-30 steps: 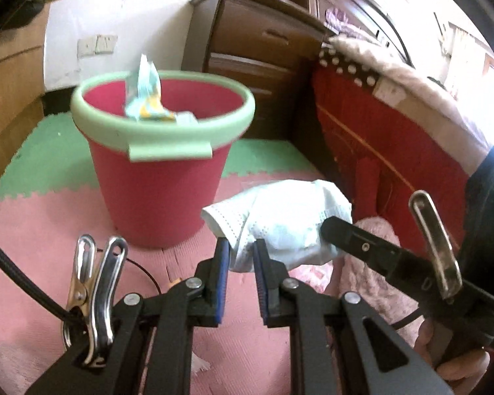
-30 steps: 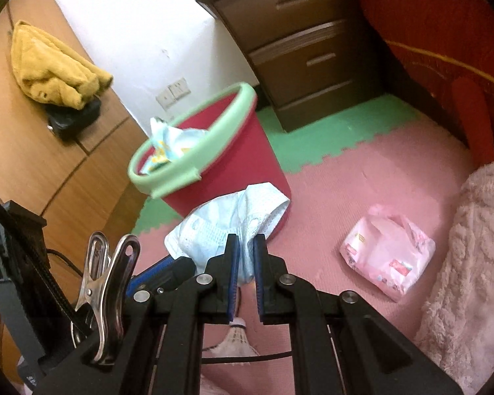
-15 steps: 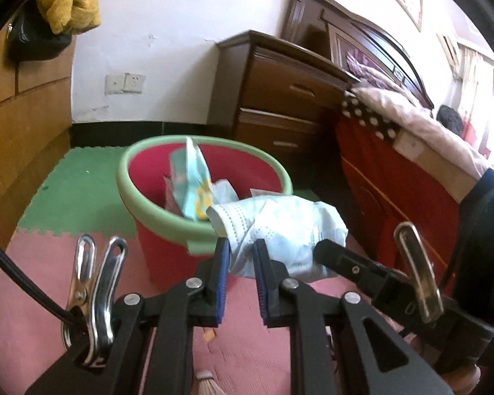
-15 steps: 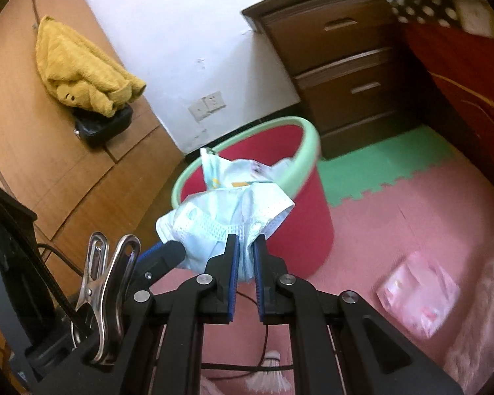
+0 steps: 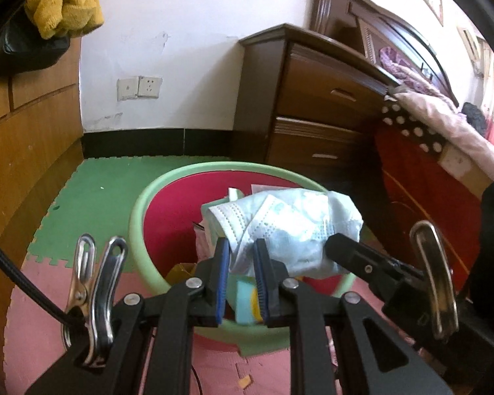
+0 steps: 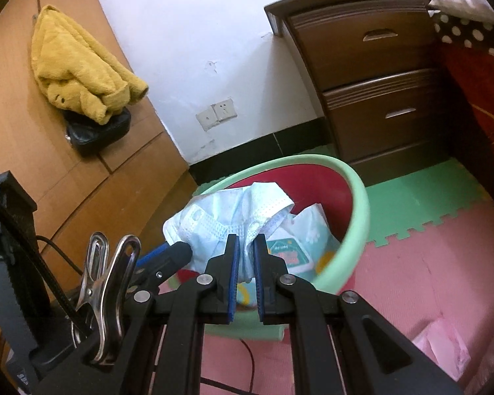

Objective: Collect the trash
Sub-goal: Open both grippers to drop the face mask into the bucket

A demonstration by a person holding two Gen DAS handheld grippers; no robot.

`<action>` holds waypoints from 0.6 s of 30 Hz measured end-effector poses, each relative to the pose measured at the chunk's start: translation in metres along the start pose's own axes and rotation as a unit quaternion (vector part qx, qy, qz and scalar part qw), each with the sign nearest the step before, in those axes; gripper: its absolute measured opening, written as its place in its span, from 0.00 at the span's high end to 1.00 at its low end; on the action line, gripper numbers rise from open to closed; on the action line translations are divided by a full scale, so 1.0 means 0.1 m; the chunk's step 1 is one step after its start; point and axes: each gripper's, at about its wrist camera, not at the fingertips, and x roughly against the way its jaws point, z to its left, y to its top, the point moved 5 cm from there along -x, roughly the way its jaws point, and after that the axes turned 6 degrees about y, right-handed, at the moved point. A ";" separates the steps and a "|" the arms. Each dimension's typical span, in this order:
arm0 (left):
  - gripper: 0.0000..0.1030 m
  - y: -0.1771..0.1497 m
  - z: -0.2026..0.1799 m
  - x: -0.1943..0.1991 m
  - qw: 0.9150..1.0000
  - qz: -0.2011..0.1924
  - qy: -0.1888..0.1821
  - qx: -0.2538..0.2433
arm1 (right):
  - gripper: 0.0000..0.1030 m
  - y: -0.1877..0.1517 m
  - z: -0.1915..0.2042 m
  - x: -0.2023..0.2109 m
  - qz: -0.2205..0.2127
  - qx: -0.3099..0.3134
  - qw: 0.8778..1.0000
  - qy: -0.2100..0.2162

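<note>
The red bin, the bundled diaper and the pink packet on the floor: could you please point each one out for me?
Red bin (image 6: 357,194): right wrist view, on its green rim.
Bundled diaper (image 5: 289,220): left wrist view, on its crumpled middle, above the bin.
Pink packet (image 6: 443,345): right wrist view, on its top face, lying on the pink mat.

Floor: interlocking foam mats (image 6: 411,263), pink near, green far toward the wall. Standing on it: red bin with pale green rim (image 6: 359,204), centre; dark wooden drawer cabinet (image 6: 378,75), far right. Lying on the pink mat: pink plastic packet (image 6: 441,345), near right; black cable (image 6: 250,365), near.
</note>
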 end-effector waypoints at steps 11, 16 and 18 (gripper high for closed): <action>0.83 -0.09 0.18 -0.39 0.999 0.041 0.030 0.014 | 0.67 -0.07 -0.09 -0.29 0.020 0.016 0.999 -0.023; 0.78 -0.10 0.22 -0.42 0.998 0.047 0.039 0.013 | 0.64 -0.10 -0.14 -0.23 0.011 0.013 0.999 -0.031; 0.74 -0.10 0.23 -0.39 0.998 0.047 0.033 0.017 | 0.64 -0.13 -0.15 -0.18 0.007 0.011 1.000 -0.027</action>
